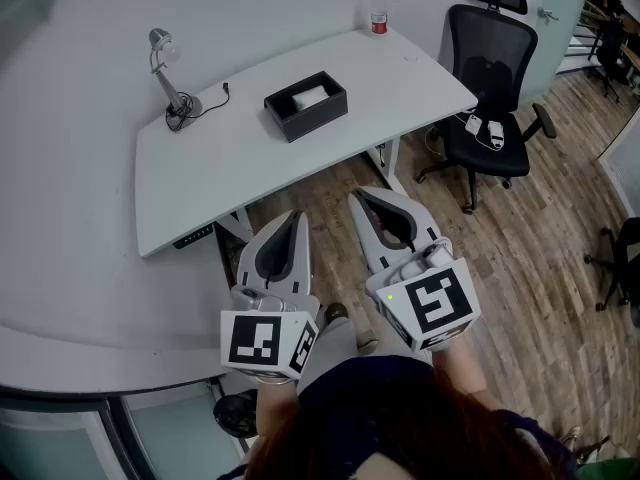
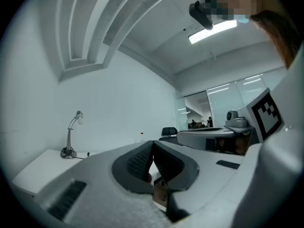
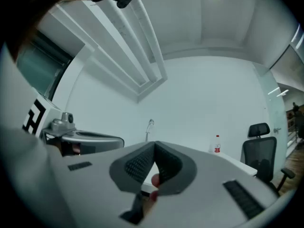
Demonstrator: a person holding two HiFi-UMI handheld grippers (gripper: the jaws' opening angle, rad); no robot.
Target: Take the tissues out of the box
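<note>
A desk lamp is standing at the left end of the white surface. The left gripper is hovering over the wooden floor, short of the surface's near edge. Its fingers are pressing together with nothing between them. Beyond it, near the middle of the surface, the black box is sitting with its top open and the white tissues showing inside. From this far off it is hard to say whether a sheet is poking up or lying flat. The right gripper is hanging just beside the left one, also well apart from the box, and its fingers are likewise closed on nothing. Further right, a bottle is standing at the far edge and an office chair is waiting off the right end. The step in hand looks like the approach, and nothing has been taken out yet. Doing it well is probably going to mean carrying both grippers forward over the surface. The left one would be settling on the box's rim to steady it, since a light box may be lifting along with the paper. The right one would be spreading its fingers before coming down, then pinching only the top sheet at its middle and drawing straight up — not digging deep into the stack.
</note>
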